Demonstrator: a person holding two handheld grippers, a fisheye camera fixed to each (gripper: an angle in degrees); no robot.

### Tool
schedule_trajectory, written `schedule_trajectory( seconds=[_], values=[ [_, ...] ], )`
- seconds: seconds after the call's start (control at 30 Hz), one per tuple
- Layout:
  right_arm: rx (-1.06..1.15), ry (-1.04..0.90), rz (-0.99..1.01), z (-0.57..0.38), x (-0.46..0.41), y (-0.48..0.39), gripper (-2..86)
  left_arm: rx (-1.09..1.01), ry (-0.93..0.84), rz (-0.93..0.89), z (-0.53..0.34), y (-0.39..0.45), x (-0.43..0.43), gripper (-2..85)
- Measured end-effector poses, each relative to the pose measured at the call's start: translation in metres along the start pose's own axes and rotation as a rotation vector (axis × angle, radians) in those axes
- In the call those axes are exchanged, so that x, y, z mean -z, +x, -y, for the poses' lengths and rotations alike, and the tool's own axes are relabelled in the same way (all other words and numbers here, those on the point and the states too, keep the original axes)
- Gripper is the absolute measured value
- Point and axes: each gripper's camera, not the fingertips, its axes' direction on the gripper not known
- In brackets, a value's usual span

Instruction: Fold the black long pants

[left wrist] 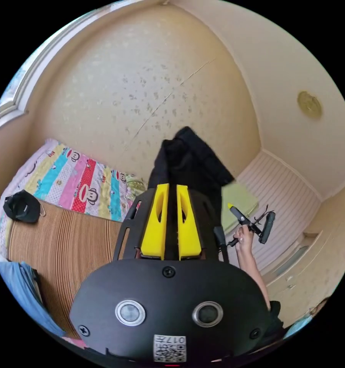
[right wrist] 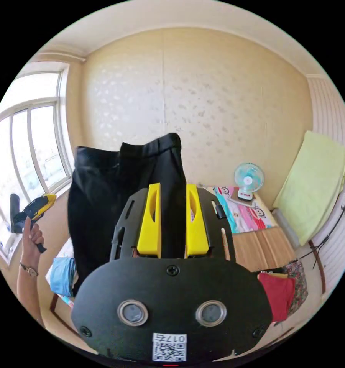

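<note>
Above the bed, each raised tool clenches the hanging black pants.

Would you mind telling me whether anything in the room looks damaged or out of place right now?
A long thin crack runs diagonally across the cream speckled wallpaper above the bed, in the left gripper view. The black long pants hang bunched between both raised grippers, which suits folding. Nothing else stands out.
</note>
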Motion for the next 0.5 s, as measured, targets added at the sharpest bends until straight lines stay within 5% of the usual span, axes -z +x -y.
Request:
schedule_trajectory(
  seconds=[0.17, 0.3, 0.5],
  values=[
    [0.242, -0.126, 0.129, -0.186, -0.069, -0.010, 9.4, 0.026, -0.315, 0.028, -0.176, -0.076, -0.087, 11.2],
    [0.081, -0.506, 0.304, -0.364, -0.126, 0.013, 9.9, 0.136, -0.564, 0.004, -0.348, -0.107, -0.146, 11.3],
    [-0.219, -0.586, 0.276, -0.502, -0.098, 0.036, 11.7, 0.306, -0.617, 0.023, -0.477, -0.082, -0.185, 14.5]
  ],
)
